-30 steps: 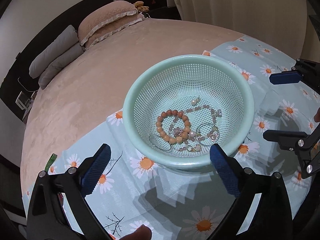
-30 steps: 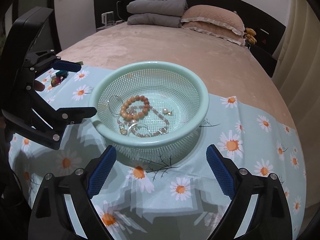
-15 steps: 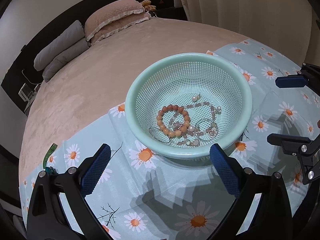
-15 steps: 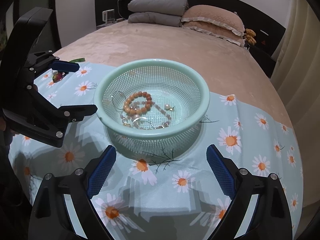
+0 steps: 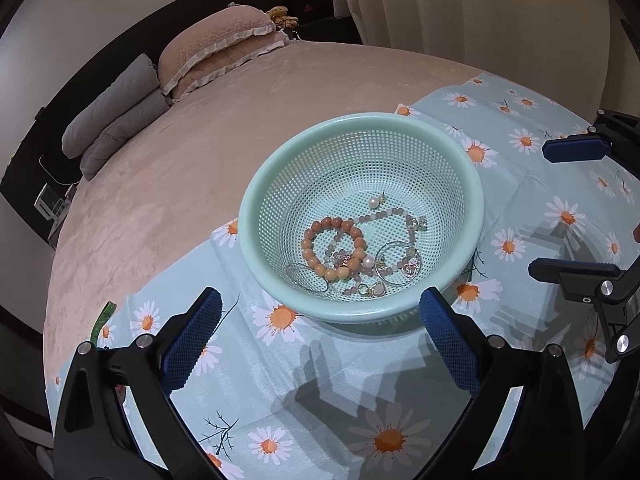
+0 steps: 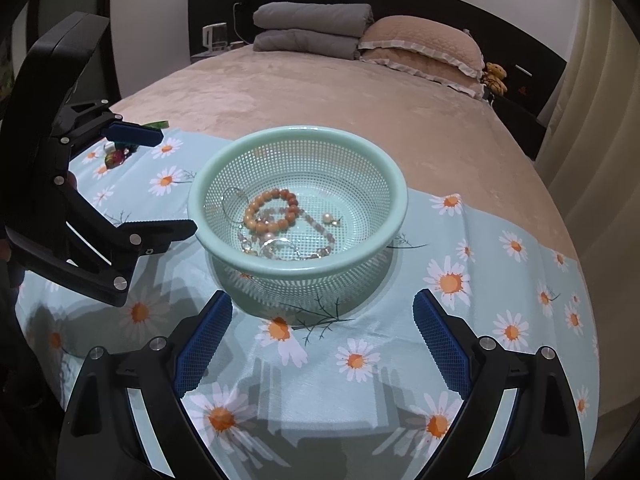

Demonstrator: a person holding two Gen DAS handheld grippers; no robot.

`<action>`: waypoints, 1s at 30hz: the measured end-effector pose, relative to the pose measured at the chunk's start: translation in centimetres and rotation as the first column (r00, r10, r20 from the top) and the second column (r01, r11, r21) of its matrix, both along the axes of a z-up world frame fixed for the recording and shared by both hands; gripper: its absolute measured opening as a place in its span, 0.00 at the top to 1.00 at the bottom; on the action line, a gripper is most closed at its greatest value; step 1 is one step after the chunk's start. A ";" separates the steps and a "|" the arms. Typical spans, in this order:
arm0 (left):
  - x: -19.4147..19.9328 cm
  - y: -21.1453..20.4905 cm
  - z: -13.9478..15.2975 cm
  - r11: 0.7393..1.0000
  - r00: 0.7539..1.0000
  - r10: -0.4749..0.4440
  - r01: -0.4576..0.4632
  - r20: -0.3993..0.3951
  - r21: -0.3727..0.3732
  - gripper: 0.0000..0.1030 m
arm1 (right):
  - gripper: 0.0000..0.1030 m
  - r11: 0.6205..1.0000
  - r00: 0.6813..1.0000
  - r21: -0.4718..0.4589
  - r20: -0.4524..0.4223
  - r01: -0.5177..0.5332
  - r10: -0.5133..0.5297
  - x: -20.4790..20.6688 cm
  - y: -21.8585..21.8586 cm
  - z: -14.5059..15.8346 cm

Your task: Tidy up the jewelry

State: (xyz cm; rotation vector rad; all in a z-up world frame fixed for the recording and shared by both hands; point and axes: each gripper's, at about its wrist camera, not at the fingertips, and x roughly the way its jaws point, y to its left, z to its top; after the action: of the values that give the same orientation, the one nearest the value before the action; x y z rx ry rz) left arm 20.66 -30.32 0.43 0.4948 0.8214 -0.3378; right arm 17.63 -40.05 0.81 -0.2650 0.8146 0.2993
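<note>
A mint-green mesh basket (image 5: 472, 196) (image 6: 396, 204) stands on a daisy-print cloth (image 5: 328, 376) (image 6: 360, 360) on a bed. It holds an orange bead bracelet (image 5: 310, 254) (image 6: 256, 210), a pale bead string (image 5: 384, 214), hoop rings (image 5: 396, 264), and pearl earrings (image 5: 374, 201) (image 6: 329, 218). My left gripper (image 5: 320, 340) is open and empty, just in front of the basket; it also shows in the right wrist view (image 6: 160, 180). My right gripper (image 6: 322, 344) is open and empty, in front of the basket; it also shows in the left wrist view (image 5: 560, 208).
The beige bedspread (image 5: 200, 152) stretches behind the cloth. Grey and beige pillows (image 6: 360, 36) lie at the headboard. A small red and green item (image 6: 116, 156) lies on the cloth's far left corner. Curtains (image 5: 460, 20) hang past the bed.
Both grippers have pulled back a little from the basket, which now looks smaller and farther. Both stay open and empty. The jewelry has not moved.
</note>
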 end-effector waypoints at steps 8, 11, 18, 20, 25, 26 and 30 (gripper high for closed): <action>0.0 0.0 -0.1 1.000 1.000 0.012 -0.012 0.000 0.022 0.06 | 0.14 1.000 1.000 -0.002 -0.004 0.004 -0.004 -0.2 -0.2 -0.1; 0.1 0.2 -0.2 1.000 1.000 0.024 -0.023 -0.007 0.021 0.06 | 0.14 1.000 1.000 0.006 -0.003 0.003 -0.003 -0.3 -0.3 0.0; 0.2 0.4 -0.3 0.999 0.999 0.028 -0.028 -0.016 0.021 0.06 | 0.14 1.000 1.000 -0.002 -0.004 0.009 -0.009 -0.3 -0.4 0.0; 0.2 0.3 -0.4 0.999 0.999 0.027 -0.027 -0.016 0.023 0.06 | 0.14 1.000 1.000 -0.015 -0.009 0.011 -0.011 -0.3 -0.4 -0.2; 0.2 0.1 -0.6 0.999 1.000 0.021 -0.021 -0.022 0.024 0.06 | 0.14 1.000 1.000 -0.017 -0.020 0.020 -0.021 -0.2 -0.6 -0.5; 0.2 0.0 -0.7 0.999 0.999 0.023 -0.022 -0.024 0.028 0.06 | 0.14 1.000 1.000 -0.022 -0.022 0.022 -0.023 -0.2 -0.6 -0.6; 0.3 -0.1 -1.0 0.999 0.999 0.019 -0.018 -0.031 0.036 0.06 | 0.14 1.000 1.000 -0.008 -0.020 0.023 -0.023 -0.2 -0.8 -0.6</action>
State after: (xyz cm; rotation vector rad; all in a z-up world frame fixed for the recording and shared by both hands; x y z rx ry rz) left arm 20.97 -30.38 -0.59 0.5157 0.8634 -0.3147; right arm 17.46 -40.84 0.21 -0.2599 0.8386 0.2779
